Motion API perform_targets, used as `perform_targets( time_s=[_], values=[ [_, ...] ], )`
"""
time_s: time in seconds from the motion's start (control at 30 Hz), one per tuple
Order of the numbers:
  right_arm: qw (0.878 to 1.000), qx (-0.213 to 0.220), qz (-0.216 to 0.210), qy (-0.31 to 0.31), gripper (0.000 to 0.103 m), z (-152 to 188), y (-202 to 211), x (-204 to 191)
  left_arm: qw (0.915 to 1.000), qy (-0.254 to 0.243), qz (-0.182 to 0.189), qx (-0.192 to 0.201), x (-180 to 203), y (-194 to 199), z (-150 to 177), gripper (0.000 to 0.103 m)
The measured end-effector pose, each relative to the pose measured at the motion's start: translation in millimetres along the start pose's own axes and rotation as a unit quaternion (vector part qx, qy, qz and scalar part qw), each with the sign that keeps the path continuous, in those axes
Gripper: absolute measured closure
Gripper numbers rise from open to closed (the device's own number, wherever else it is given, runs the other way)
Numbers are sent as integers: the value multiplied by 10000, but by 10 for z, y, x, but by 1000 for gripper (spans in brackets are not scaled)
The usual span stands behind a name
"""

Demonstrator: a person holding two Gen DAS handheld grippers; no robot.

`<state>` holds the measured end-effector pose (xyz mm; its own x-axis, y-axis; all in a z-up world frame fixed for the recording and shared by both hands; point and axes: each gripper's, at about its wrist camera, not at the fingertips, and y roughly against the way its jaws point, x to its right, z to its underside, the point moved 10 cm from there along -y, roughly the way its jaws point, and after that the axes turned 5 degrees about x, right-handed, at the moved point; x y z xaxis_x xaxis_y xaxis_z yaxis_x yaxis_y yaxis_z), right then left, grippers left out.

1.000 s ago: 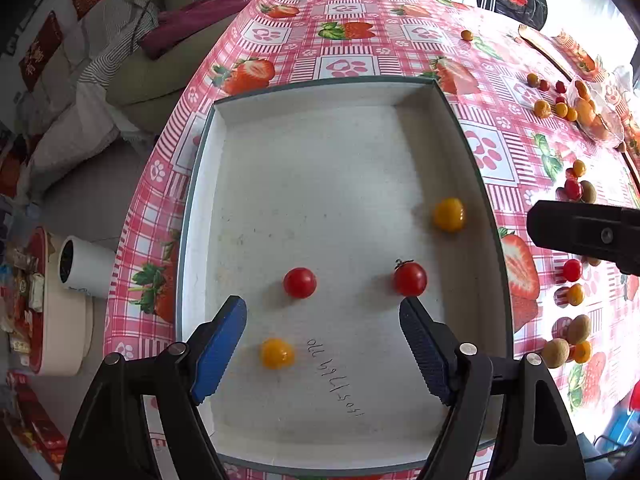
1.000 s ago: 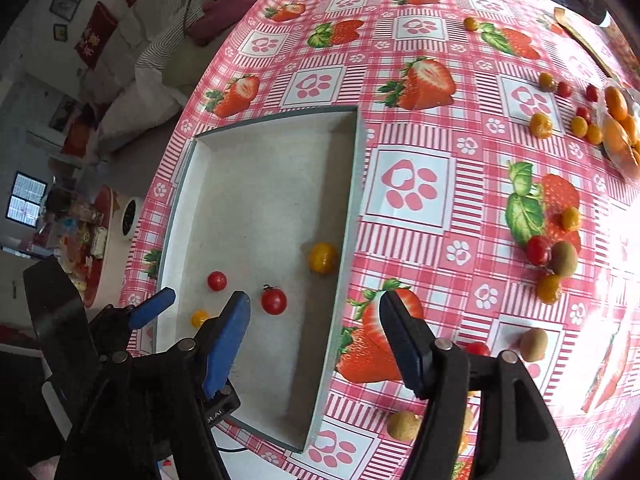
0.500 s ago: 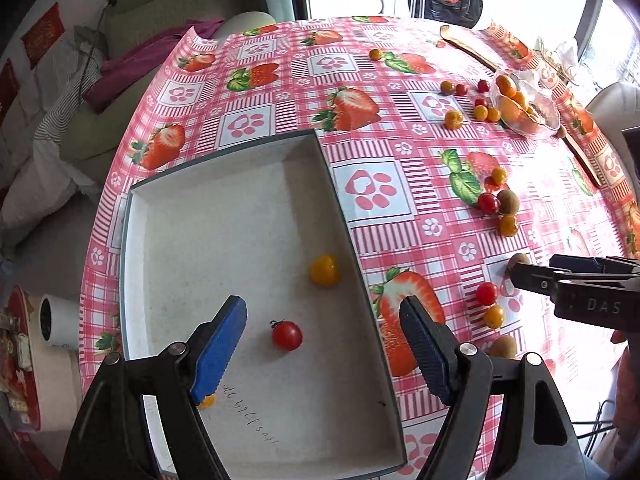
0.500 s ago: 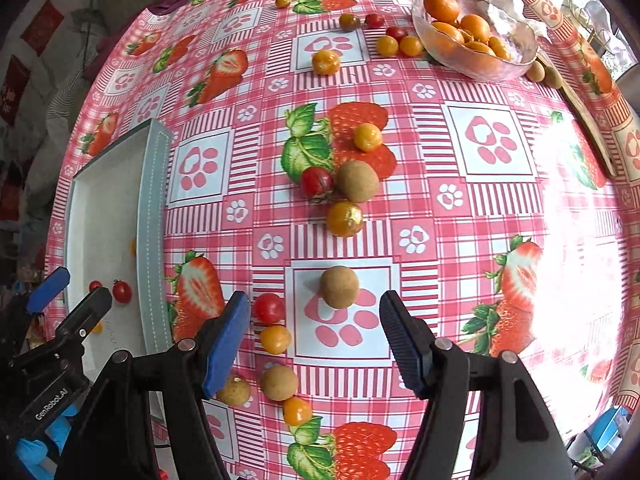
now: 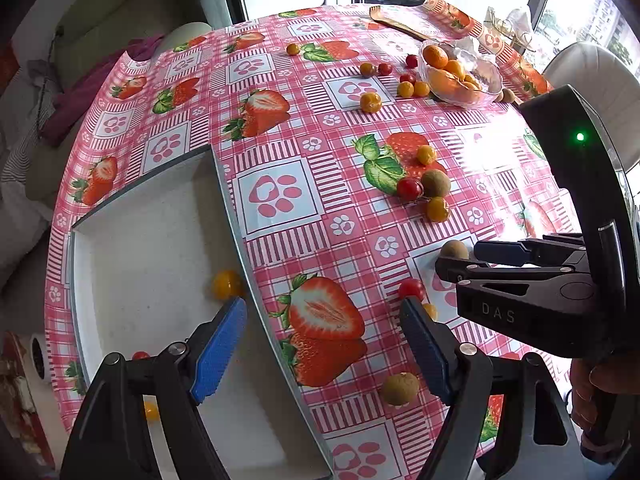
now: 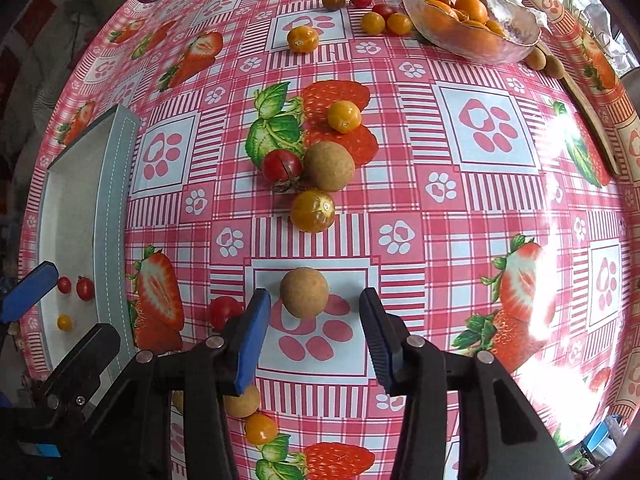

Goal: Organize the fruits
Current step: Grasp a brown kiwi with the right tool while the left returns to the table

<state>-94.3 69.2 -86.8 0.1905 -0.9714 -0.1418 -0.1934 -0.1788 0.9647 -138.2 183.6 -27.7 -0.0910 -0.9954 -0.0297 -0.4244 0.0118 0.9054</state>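
Left wrist view: we hold left gripper point(image 5: 322, 348) wide, empty, over near rim of tray point(image 5: 236, 216), ready to receive. Tomatoes already sorted inside.

Right wrist view: right gripper point(image 6: 314, 334) closing around brown longan point(image 6: 304, 294), pads not yet touching; we straddle it for pickup.

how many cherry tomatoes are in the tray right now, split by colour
In the tray:
red cherry tomatoes: 2
yellow cherry tomatoes: 2
total: 4
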Motion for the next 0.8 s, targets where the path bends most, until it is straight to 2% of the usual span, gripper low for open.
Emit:
perform_targets(
  time_s=[0.07,0.13,0.4,0.67,0.7,0.77,0.8],
  values=[
    [9999,17,60,155,73,-9,0,4,10000,-48,42,-46,62,-41,3,23],
    [9997,22,109,213,78,-22,-1,30,9999,-78,93,-99,120,-80,7,23],
    [9998,60,196,-45,78,14,58,304,9989,-246,291,-288,367,-286,-6,23],
    [9997,79,137,-200,78,38,83,392,9971,-137,386,-640,469,-556,5,24],
    [9997,81,129,-204,78,40,86,395,9967,-108,407,-691,476,-574,15,26],
    [9997,85,114,-217,78,40,88,399,9954,-59,436,-846,486,-622,53,47],
    [9997,88,104,-215,78,38,88,399,9957,-33,448,-805,487,-615,44,47]
  ],
)
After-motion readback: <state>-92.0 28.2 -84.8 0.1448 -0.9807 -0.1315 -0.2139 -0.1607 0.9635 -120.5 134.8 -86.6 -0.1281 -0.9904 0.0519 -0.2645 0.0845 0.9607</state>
